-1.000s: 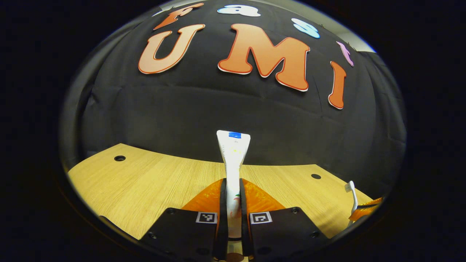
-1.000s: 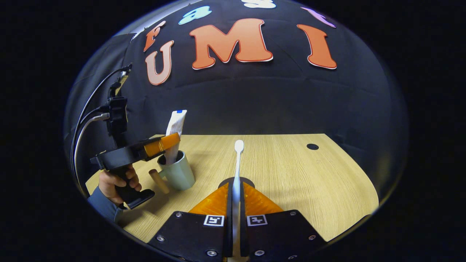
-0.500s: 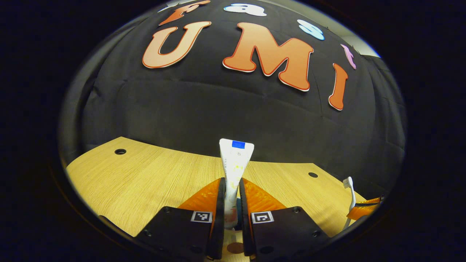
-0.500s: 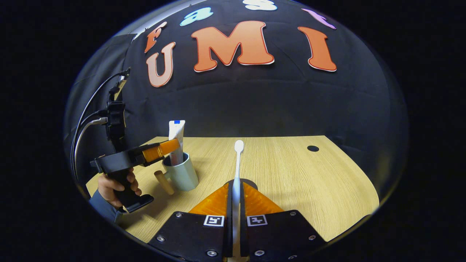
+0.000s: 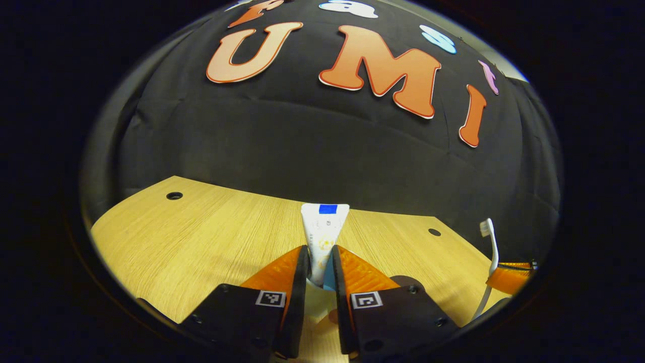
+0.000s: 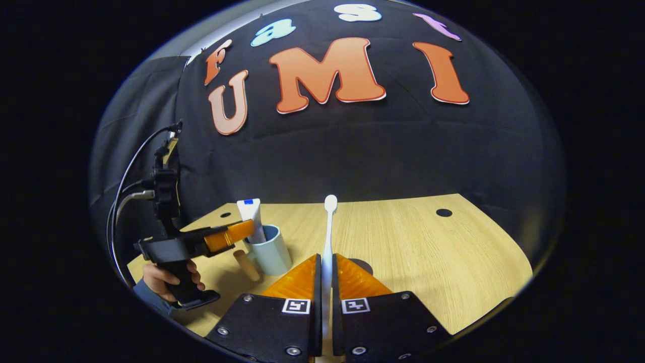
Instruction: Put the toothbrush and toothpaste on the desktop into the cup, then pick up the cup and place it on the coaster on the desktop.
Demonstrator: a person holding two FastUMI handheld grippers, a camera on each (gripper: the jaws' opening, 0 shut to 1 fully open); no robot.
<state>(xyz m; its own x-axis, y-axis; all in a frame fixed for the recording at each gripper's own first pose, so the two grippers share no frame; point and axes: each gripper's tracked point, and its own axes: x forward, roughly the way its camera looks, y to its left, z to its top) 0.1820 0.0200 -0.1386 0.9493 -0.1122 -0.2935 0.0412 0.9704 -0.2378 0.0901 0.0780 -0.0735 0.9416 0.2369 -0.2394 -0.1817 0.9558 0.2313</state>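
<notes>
Roughly halfway, by my reading. From the right gripper view the toothpaste [image 6: 251, 218] stands upright in the cup [image 6: 272, 252], crimped end above the rim, so that item looks delivered. My left gripper [image 5: 319, 259] hangs over the cup with its fingers [image 5: 352, 272] parted a little on either side of the tube; in the left gripper view I see a thin gap on the tube's right flank, so I judge it let go, though contact on the other side I cannot tell. My right gripper [image 6: 326, 264] is pinched tight on the toothbrush [image 6: 329, 224], head pointing up and away, held to the right of the cup and well clear of its rim. The cup sits on the wooden desktop [image 6: 413, 252], its wooden handle [image 6: 246, 265] pointing toward me. A dark round patch just right of the cup, past my right fingers, is probably the coaster [image 6: 364, 264]. Left to do: toothbrush into the cup, then cup onto the coaster.
</notes>
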